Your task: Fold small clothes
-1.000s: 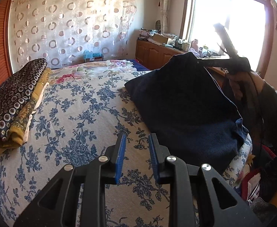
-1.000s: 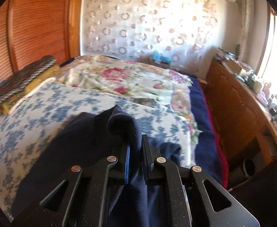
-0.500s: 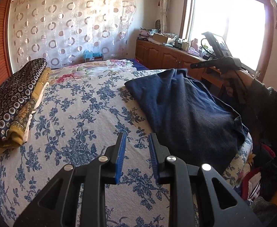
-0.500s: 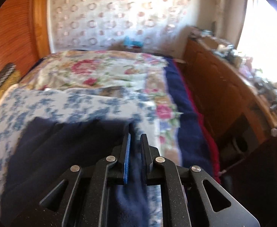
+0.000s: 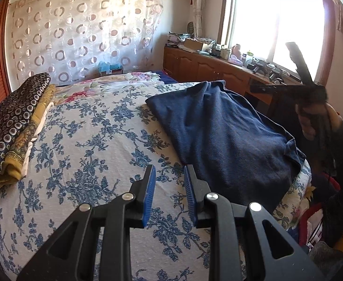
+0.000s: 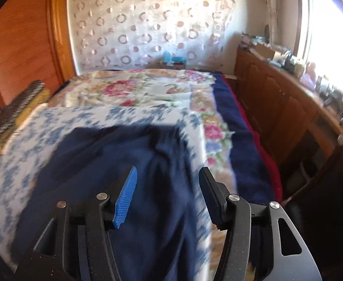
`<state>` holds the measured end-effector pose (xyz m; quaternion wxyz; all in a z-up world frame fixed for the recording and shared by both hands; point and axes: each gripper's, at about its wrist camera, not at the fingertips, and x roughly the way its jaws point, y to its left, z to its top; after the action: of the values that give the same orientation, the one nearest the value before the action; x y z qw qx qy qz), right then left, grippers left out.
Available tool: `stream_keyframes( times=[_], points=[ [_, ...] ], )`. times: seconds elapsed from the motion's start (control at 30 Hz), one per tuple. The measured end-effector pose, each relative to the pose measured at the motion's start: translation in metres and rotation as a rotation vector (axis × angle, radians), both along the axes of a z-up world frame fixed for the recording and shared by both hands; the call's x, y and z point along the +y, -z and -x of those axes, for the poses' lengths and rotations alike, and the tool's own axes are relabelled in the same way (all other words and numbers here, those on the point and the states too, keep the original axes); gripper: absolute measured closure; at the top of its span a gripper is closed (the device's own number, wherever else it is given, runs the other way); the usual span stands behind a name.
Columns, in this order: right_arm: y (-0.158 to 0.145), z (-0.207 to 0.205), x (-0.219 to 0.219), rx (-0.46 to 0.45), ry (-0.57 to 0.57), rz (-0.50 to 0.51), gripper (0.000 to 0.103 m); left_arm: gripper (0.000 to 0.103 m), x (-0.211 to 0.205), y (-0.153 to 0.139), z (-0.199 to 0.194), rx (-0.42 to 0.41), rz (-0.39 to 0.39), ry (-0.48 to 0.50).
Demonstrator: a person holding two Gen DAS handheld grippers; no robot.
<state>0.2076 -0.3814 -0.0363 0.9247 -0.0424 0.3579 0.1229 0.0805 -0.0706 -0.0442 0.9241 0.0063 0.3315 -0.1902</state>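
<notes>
A navy blue garment (image 5: 230, 135) lies spread on the right side of the bed, its far edge rumpled. In the right wrist view the same garment (image 6: 124, 164) lies under my right gripper (image 6: 167, 171). That gripper's jaws are opening, and nothing is pressed between the pads. A hand (image 5: 312, 121) holds that gripper off the bed's right edge. My left gripper (image 5: 169, 171) hovers over the blue-flowered bedspread (image 5: 89, 140), just left of the garment's near edge. Its fingers stand a little apart with nothing between them.
A folded stack of patterned cloths (image 5: 12, 121) lies at the bed's left edge. A flowered quilt (image 6: 148, 89) covers the far end. A cluttered wooden cabinet (image 5: 206, 68) runs along the right wall under the window. Clothes and bags (image 5: 316, 222) sit on the floor at the right.
My right gripper lowered the lifted garment edge onto the bed, then opened and let it go. The garment now lies flat. My left gripper has not moved.
</notes>
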Motion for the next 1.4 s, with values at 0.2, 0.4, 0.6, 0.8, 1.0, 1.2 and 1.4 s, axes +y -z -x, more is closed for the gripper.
stream_keyframes(
  times=[0.2,0.4,0.6,0.8,1.0,1.2,1.4],
  points=[
    [0.007,0.049,0.004,-0.003,-0.053,-0.032,0.047,0.079,-0.008,0.002,0.001,0.005,-0.012,0.015],
    [0.022,0.087,0.013,0.011,-0.086,0.01,0.047,0.079,-0.018,0.008,-0.001,0.02,-0.025,0.029],
    [0.034,0.12,0.026,0.006,-0.117,0.054,0.047,0.079,-0.029,0.013,0.0,0.034,-0.035,0.052],
    [0.061,0.131,0.028,0.047,-0.081,0.175,0.047,0.079,-0.036,0.018,0.002,0.045,-0.049,0.073],
    [0.065,0.139,-0.021,0.085,0.075,0.191,0.047,0.079,-0.043,0.02,0.003,0.051,-0.053,0.087],
    [0.058,0.15,-0.044,0.072,0.077,0.05,0.047,0.079,-0.047,0.026,0.008,0.076,-0.06,0.108],
    [0.067,0.148,-0.032,0.088,0.044,0.056,0.047,0.079,-0.047,0.033,0.014,0.114,-0.047,0.129]
  ],
)
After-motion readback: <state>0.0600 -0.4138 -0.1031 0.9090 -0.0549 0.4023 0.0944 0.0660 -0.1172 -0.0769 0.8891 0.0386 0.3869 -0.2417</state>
